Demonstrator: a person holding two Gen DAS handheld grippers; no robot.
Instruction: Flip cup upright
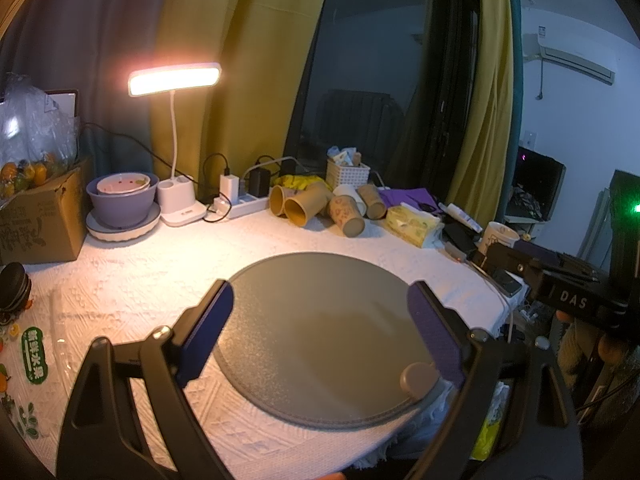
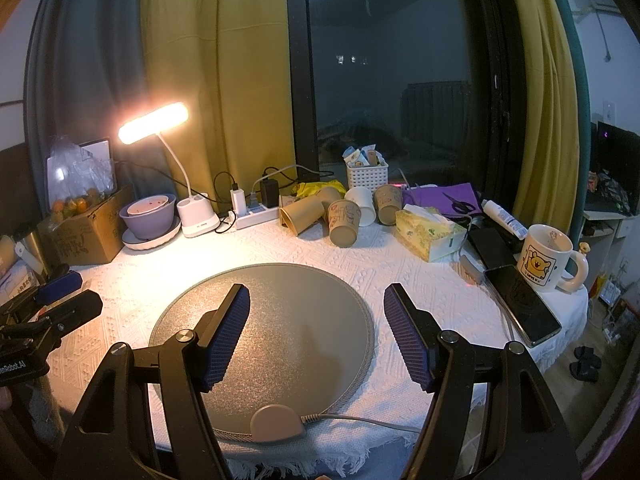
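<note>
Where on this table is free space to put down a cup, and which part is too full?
The round grey mat is bare, apart from a small puck at its near edge. The white cloth between mat and paper cups is also free. The back row is crowded: bowls, lamp, power strip, tissue box, mug.

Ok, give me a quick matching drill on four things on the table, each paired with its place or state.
Things:
1. desk lamp
2. bear mug
3. patterned paper cup
4. round grey mat

Places or states:
A. upright at the table's right edge
B. lying on its side, base toward the camera
C. switched on, back left
D. flat on the white tablecloth, under both open grippers

Pairs: 1-C, 2-A, 3-B, 4-D
</note>
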